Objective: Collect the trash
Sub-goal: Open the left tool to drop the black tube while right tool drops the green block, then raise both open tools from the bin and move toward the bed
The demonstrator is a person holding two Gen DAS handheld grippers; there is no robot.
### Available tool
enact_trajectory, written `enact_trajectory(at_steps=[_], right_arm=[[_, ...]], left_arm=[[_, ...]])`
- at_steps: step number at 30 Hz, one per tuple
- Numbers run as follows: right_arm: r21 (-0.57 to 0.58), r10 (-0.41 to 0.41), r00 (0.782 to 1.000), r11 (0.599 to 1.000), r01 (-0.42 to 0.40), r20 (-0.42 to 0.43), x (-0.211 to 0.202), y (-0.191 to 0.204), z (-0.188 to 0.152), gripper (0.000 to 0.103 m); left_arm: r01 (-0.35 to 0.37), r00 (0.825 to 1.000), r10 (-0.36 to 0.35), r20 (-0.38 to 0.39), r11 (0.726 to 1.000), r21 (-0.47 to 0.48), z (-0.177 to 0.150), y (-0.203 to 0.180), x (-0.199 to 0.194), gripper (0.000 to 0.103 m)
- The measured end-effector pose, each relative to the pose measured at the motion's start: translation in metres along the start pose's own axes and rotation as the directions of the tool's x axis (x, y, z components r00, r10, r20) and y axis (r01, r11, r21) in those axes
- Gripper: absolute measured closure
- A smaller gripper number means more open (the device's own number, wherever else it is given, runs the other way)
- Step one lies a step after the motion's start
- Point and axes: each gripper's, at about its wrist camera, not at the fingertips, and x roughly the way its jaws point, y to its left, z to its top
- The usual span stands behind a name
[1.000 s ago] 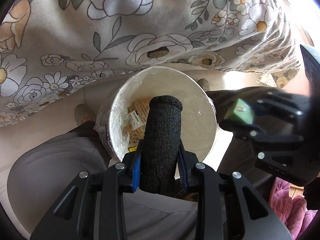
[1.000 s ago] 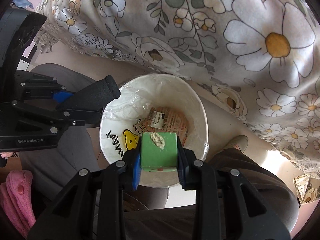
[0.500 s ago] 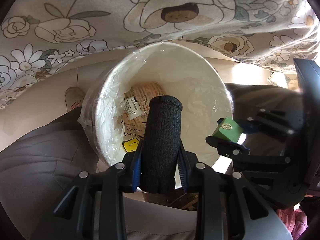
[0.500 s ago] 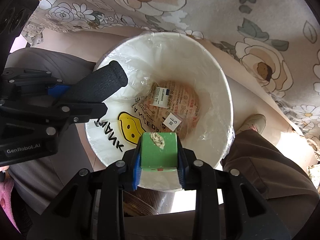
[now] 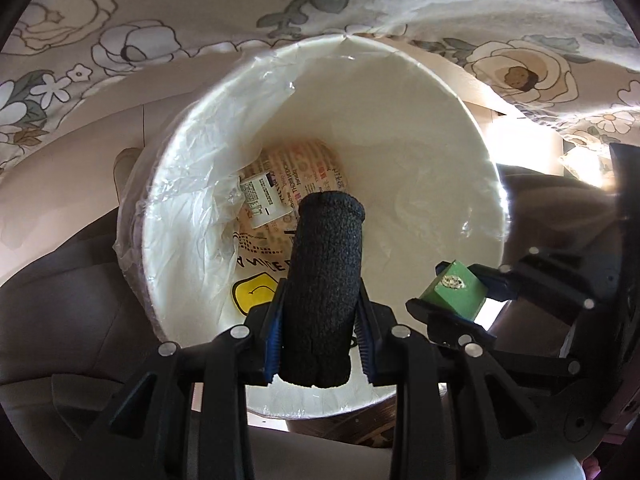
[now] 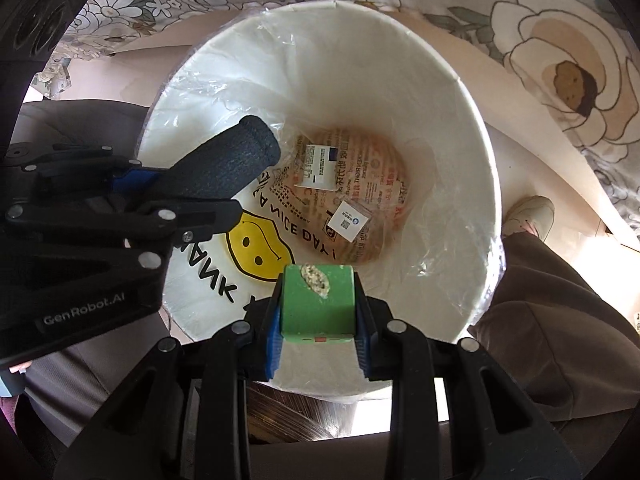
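Flowered cloth [image 5: 168, 8] hangs behind the white bin [image 5: 452, 128], whose clear plastic liner [image 6: 224, 92] holds printed paper [image 6: 368, 184] and two small labels at the bottom. Our left gripper [image 5: 320, 316] is clenched on a black foam roll [image 5: 326, 292] that points over the bin's mouth. Just beside it, our right gripper [image 6: 318, 316] grips a green block [image 6: 318, 304] with a pale smear on top, above the near rim.

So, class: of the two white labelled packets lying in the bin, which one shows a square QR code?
The smaller square packet, lying nearer the green block; the other packet shows text lines.
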Motion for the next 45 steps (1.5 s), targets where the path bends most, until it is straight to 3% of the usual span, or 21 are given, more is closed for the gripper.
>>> enact_trajectory(at_steps=[17, 19, 21, 38, 45], right_arm=[[-0.013, -0.006, 0.998, 1.0, 0.005, -0.063, 0.032, 0.0, 0.009, 0.071], [-0.008, 0.01, 0.998, 1.0, -0.011, -0.066, 0.033, -0.001, 0.01, 0.057], [-0.003, -0.013, 0.999, 1.0, 0.013, -0.05, 0.031, -0.002, 0.011, 0.052], [-0.017, -0.028, 0.999, 0.999, 0.028, -0.032, 0.023, 0.002, 0.008, 0.052], [-0.019, -0.041, 0.999, 0.999, 0.041, -0.03, 0.012, 0.001, 0.001, 0.052]], left_arm=[[-0.026, 0.998, 0.023, -0.051, 0.998, -0.058, 0.012, 0.005, 0.035, 0.069], [-0.016, 0.998, 0.013, -0.059, 0.998, -0.064, 0.01, 0.008, 0.035, 0.063], [-0.026, 0.998, 0.023, -0.056, 0.998, -0.064, 0.009, 0.01, 0.034, 0.054], [-0.03, 0.999, 0.027, -0.047, 0.998, -0.057, 0.007, 0.013, 0.031, 0.054], [-0.069, 0.997, 0.068, -0.026, 0.997, -0.038, -0.002, 0.004, 0.021, 0.054]])
